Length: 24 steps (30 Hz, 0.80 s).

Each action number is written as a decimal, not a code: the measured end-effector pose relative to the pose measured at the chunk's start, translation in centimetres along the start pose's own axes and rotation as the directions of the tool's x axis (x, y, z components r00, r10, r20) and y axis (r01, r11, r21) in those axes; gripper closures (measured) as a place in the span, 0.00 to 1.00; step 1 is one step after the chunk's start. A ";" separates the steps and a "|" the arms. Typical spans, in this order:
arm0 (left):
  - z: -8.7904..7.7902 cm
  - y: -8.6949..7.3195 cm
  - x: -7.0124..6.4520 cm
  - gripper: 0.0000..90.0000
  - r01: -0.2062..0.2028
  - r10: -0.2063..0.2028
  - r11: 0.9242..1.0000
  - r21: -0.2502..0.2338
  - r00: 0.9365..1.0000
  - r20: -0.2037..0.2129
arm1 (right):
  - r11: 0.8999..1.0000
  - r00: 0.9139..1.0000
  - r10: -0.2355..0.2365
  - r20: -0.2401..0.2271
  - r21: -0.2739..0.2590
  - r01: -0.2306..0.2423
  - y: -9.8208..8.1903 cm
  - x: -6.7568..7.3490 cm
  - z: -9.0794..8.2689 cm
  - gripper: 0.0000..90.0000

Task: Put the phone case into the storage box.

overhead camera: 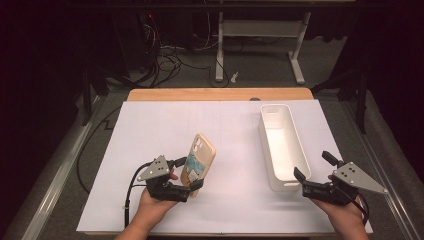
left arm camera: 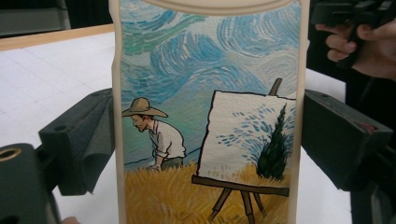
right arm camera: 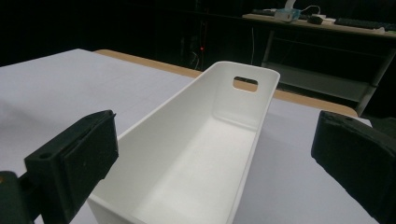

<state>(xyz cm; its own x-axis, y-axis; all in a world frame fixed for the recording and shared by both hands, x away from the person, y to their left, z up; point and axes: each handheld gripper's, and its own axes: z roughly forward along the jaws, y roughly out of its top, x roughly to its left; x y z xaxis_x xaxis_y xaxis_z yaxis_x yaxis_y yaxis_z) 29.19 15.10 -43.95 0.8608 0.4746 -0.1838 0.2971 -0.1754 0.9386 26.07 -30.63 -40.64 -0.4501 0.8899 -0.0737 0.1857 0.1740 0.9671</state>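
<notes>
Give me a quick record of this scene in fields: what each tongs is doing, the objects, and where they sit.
left tongs: closed on the phone case, pads pressing its two side edges
phone case: beige rim, painted picture of a man at an easel; held up, tilted, above the table
right tongs: open, holding nothing, at the near end of the bin
bin: white, long, empty, cut-out handle at the far end
table: white sheet over wood

bench (overhead camera: 150,130): we see its white top under and ahead of both hand-held grippers | wooden edge (overhead camera: 220,94): along the far side | floor cables (overhead camera: 165,60): well beyond the left hand-held gripper | white desk frame (overhead camera: 260,30): on the floor behind
</notes>
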 end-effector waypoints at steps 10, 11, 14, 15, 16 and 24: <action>0.2 0.5 0.0 0.12 -0.004 0.006 1.000 -0.024 0.996 0.093 | 1.000 0.999 -0.002 -0.036 -0.001 0.002 0.3 0.5 0.1 0.02; 0.3 0.6 0.0 0.12 -0.009 0.011 1.000 -0.023 0.995 0.099 | 1.000 0.999 -0.002 -0.045 -0.001 0.002 0.5 0.6 0.2 0.03; 0.6 1.3 0.0 0.12 -0.014 0.016 1.000 -0.020 0.993 0.120 | 1.000 0.997 0.015 -0.082 0.000 -0.015 1.2 1.1 0.5 0.04; 0.8 1.5 0.0 0.12 -0.015 0.018 1.000 -0.024 0.991 0.132 | 1.000 0.995 0.020 -0.093 -0.001 -0.020 1.4 1.2 0.6 0.05; 1.0 1.9 -0.1 0.13 -0.023 0.026 0.999 -0.023 0.990 0.138 | 1.000 0.994 0.022 -0.107 -0.007 -0.023 1.6 1.3 0.7 0.05; 2.4 3.7 -0.3 0.13 -0.028 0.048 0.996 -0.082 0.966 0.254 | 0.999 0.978 0.036 -0.207 -0.022 -0.042 3.9 2.6 1.9 0.09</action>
<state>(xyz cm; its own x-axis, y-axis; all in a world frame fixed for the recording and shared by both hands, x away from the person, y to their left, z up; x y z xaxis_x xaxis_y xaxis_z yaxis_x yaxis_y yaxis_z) 31.04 12.23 -41.14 0.9507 0.2308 -0.2071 0.2384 -0.1169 0.9641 27.27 -26.85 -37.47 -0.6144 0.7889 0.0134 0.1847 0.1273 0.9745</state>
